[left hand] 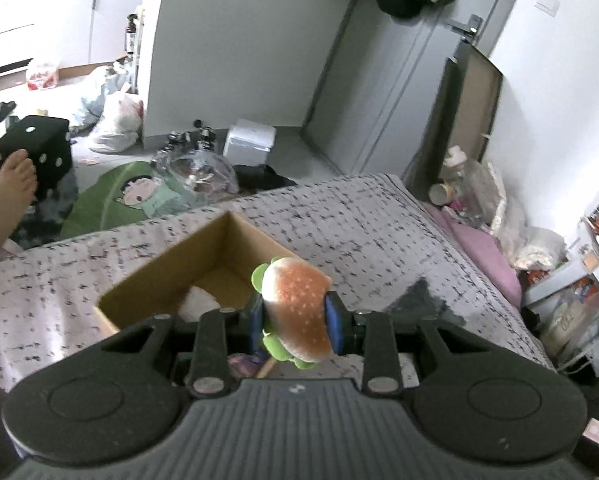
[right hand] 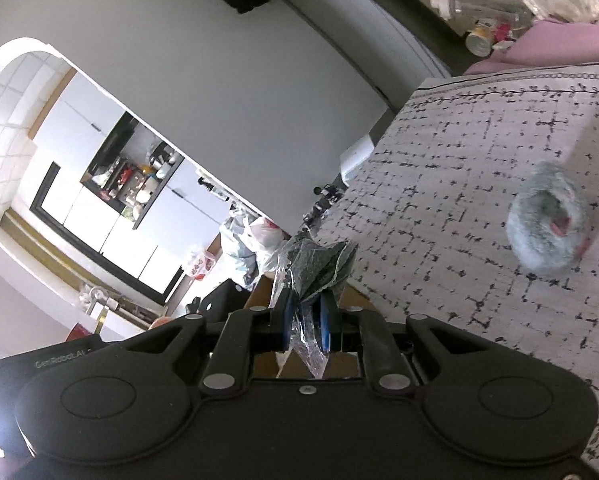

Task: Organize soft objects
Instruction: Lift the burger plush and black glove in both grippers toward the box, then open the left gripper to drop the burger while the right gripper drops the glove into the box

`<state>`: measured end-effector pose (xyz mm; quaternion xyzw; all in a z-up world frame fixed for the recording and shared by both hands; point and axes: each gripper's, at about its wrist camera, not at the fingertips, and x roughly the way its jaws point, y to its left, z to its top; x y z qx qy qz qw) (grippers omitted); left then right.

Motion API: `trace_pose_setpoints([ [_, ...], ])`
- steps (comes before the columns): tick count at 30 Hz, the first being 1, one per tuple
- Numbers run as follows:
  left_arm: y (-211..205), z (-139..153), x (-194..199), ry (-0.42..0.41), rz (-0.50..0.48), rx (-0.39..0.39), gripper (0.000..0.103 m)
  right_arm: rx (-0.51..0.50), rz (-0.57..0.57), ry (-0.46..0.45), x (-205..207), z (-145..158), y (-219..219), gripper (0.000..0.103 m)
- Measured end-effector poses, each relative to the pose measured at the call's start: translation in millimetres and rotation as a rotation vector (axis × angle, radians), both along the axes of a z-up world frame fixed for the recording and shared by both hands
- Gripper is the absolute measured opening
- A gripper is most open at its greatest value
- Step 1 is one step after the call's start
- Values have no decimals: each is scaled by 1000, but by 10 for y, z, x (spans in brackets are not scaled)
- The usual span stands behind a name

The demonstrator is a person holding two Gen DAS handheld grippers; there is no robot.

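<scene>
My left gripper (left hand: 295,318) is shut on a plush hamburger (left hand: 297,308) with green lettuce edges, held above the near right part of an open cardboard box (left hand: 159,276) on the patterned bed cover (left hand: 359,224). Something white (left hand: 198,300) lies inside the box. My right gripper (right hand: 307,320) is shut on a clear plastic bag with dark grey fabric inside (right hand: 319,264), held over the bed's edge. A grey fluffy plush toy (right hand: 549,228) lies on the bed cover (right hand: 459,160) to the right of that gripper.
A person's bare foot (left hand: 11,188) rests at the left bed edge. The floor beyond holds a black dice cube (left hand: 35,148), plastic bags (left hand: 115,120), a green cushion (left hand: 111,196) and a white box (left hand: 249,142). Bottles and a pink cloth (left hand: 479,240) lie at the bed's right side.
</scene>
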<state>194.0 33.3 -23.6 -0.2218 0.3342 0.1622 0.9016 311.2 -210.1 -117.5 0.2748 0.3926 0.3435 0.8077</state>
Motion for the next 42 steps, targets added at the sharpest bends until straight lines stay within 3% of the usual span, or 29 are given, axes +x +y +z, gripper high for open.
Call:
trace_pose_setpoints([
  [15,553,-63,-145,-3,33,-28,31,-61,36,-92,-295,49,603,14],
  [33,1070,-502,79,62,7,-118,31,-118,4,-63,-190,-149,976,14],
  [35,1081,-549,116,76,-1,-122,31,-121,13,-52,-167,-160,1009,20],
  [42,1078,-715,273,131,-11,-122,32,-135,23,-17,-136,-212,1053,22],
])
